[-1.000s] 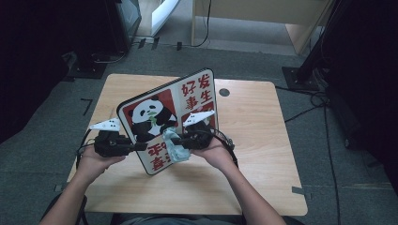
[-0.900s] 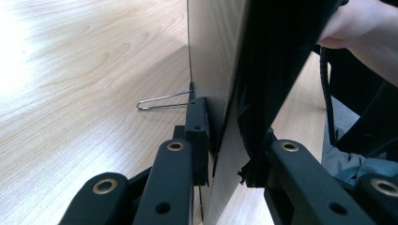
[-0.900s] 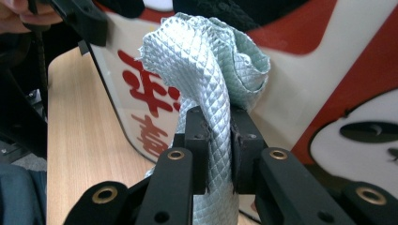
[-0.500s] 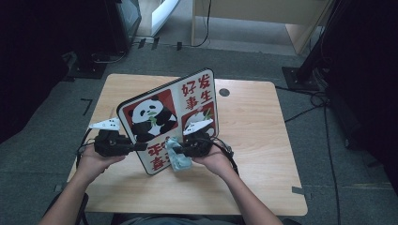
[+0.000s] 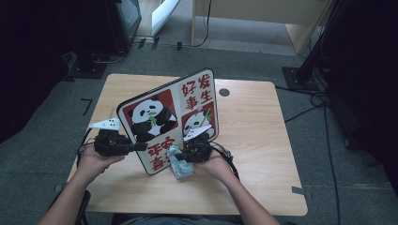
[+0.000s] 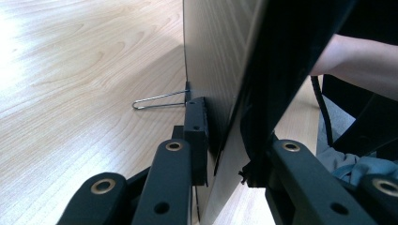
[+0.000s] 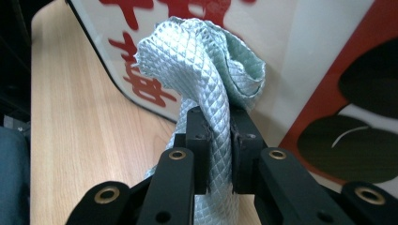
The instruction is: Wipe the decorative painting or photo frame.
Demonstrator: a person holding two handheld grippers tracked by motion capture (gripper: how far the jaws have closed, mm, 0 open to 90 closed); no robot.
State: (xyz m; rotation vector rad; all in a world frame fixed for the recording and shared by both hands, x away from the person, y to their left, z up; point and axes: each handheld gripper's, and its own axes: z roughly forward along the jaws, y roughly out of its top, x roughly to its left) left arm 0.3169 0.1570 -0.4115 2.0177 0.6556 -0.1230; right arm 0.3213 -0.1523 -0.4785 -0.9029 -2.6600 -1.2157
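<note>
high view: left gripper [image 5: 136,146] clamps panda board [image 5: 169,119] edge at 9 o'clock; right gripper [image 5: 180,154] pinches cloth [image 5: 180,166] against its face.

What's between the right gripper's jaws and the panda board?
A pale green cloth, clamped in the right gripper and bunched against the panda board, in the right gripper view.

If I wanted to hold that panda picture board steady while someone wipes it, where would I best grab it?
Probably at a side edge, from the side. The panda board is a thin, flat panel standing tilted on the table, so fingers can close across its thickness there. The left gripper does so on its left edge, leaving the face free for the cloth in the right gripper.
</note>
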